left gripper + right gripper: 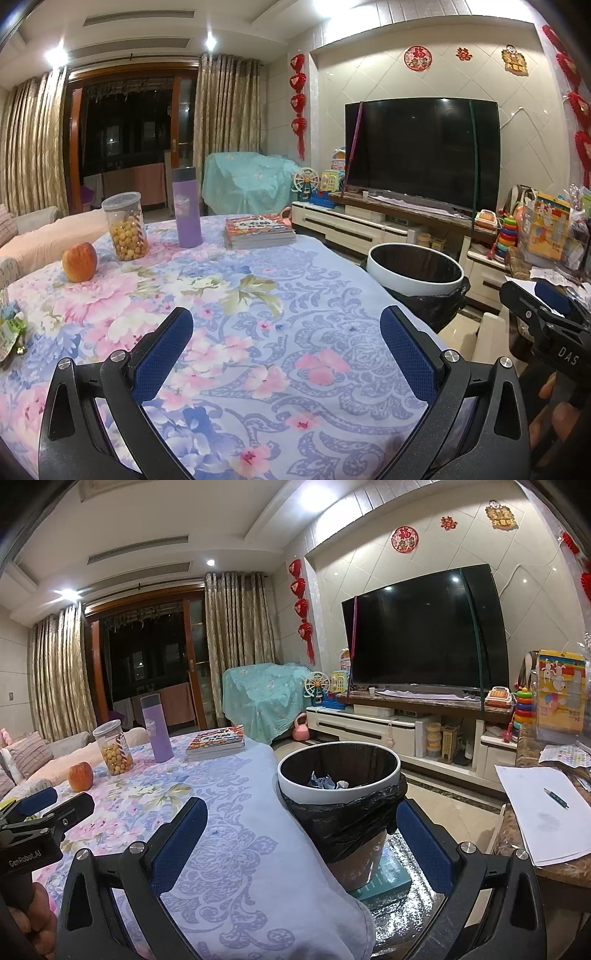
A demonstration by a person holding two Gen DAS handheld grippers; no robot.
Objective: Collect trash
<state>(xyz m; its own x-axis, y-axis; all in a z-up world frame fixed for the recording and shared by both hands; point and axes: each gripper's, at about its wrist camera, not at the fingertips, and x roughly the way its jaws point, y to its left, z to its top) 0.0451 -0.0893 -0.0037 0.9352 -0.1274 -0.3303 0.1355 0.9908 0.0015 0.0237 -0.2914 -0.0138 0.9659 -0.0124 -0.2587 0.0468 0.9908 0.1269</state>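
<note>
left gripper (286, 360): black frame with blue-padded fingers spread wide, nothing between them; it hovers level over the floral tablecloth, facing the bin end of the table.
right gripper (301, 843): blue pads released and far apart, empty, held just above the table's edge with the bin straight ahead between the fingers' lines.
hands: fingers of one hand (554, 417) wrap the right tool's handle; the other hand (33, 919) grips the left tool low down.
white round trash bin with black bag liner (338, 771): stands just beside the table's corner, on a teal box.
crumpled pale paper trash (328, 781): lies inside the bin.
floral blue-and-pink tablecloth (229, 288): carries a red apple (79, 261), a clear jar of yellow snack balls (125, 226), a purple bottle (186, 206) and stacked books (258, 232) at the side far from the bin.
</note>
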